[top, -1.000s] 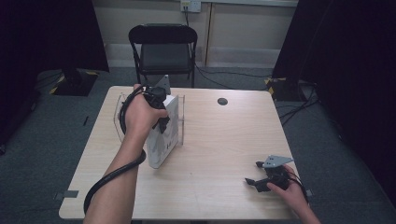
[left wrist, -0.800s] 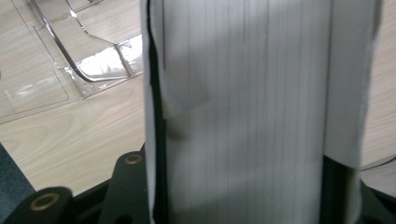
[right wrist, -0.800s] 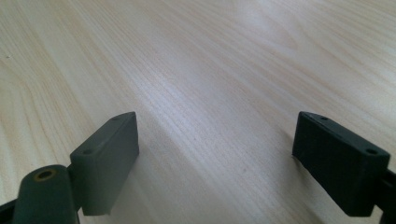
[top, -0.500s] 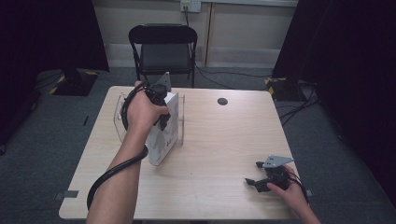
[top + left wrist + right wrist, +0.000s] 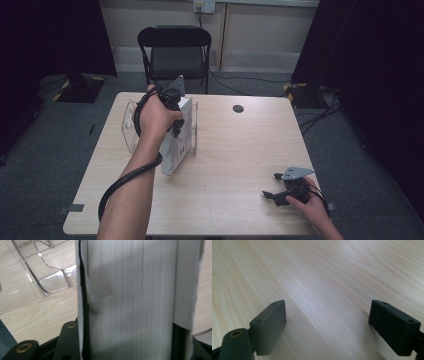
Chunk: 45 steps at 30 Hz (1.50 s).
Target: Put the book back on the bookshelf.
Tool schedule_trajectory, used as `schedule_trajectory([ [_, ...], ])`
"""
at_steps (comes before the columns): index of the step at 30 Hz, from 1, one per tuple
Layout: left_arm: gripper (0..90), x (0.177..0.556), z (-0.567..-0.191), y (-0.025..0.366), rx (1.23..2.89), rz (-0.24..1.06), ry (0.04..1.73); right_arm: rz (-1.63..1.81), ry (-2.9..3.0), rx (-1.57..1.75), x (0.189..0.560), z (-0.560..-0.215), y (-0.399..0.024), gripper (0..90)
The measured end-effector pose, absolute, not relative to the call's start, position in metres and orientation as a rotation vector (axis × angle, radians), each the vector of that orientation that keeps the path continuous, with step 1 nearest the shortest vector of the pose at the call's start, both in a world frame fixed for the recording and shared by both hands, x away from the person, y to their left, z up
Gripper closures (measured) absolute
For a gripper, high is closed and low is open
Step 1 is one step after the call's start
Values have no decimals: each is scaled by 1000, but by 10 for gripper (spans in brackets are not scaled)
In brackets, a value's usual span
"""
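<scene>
High view: the left gripper [image 5: 172,107] clamps its fingers on the top of a thick white book-like block [image 5: 176,145] that stands upright, slightly tilted, on the pale wood-grain desk [image 5: 240,150], inside a clear acrylic file rack [image 5: 131,125] at the desk's far left part. A small dark mark sits low on the block's white face, too small to read. In the left gripper view the block's edge [image 5: 130,297] shows as a stack of fine parallel page lines wrapped by a smooth white cover with a thin black seam along one side, held between the black fingers; the rack's transparent curved walls [image 5: 47,280] lie just behind on the wood. The right gripper [image 5: 280,194], with its grey three-cornered plate, rests on the desk near the front right corner, well apart from the block; in the right gripper view its matte black, blocky fingers [image 5: 270,325] stand wide apart with bare wood between them. Compared with a second ago, the left forearm has swung slightly and the block leans a little differently, while the right gripper lies as before. A small dark round disc [image 5: 238,108] sits on the far part of the desk, and a black folding chair [image 5: 175,50] stands behind.
</scene>
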<state>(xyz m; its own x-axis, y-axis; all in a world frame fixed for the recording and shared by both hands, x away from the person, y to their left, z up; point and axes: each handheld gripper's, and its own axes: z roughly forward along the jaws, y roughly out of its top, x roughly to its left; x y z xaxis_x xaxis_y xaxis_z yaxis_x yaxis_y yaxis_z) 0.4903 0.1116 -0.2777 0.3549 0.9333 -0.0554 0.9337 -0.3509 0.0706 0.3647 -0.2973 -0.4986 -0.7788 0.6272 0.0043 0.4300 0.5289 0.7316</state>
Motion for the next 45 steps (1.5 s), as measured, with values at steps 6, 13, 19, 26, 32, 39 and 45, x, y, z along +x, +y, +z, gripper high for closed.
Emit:
schedule_trajectory([
  [6, 531, 494, -279, 113, 2495, -14, 1745, 1095, 2511, 888, 365, -499, -297, 141],
  [13, 531, 501, -282, 108, 2492, -6, 1759, 1095, 2512, 890, 365, -499, -297, 141],
  [19, 531, 505, -284, 106, 2480, -9, 1769, 1095, 2511, 888, 365, -499, -297, 140],
  [26, 531, 511, -282, 106, 2465, -3, 1776, 1096, 2512, 889, 365, -499, -297, 141],
  [32, 531, 514, -282, 102, 2484, 6, 1777, 1095, 2512, 889, 364, -499, -297, 141],
  [39, 531, 517, -281, 98, 2487, 11, 1772, 1096, 2513, 891, 364, -498, -297, 141],
  [45, 531, 520, -280, 97, 2474, 25, 1787, 1096, 2513, 891, 364, -498, -297, 140],
])
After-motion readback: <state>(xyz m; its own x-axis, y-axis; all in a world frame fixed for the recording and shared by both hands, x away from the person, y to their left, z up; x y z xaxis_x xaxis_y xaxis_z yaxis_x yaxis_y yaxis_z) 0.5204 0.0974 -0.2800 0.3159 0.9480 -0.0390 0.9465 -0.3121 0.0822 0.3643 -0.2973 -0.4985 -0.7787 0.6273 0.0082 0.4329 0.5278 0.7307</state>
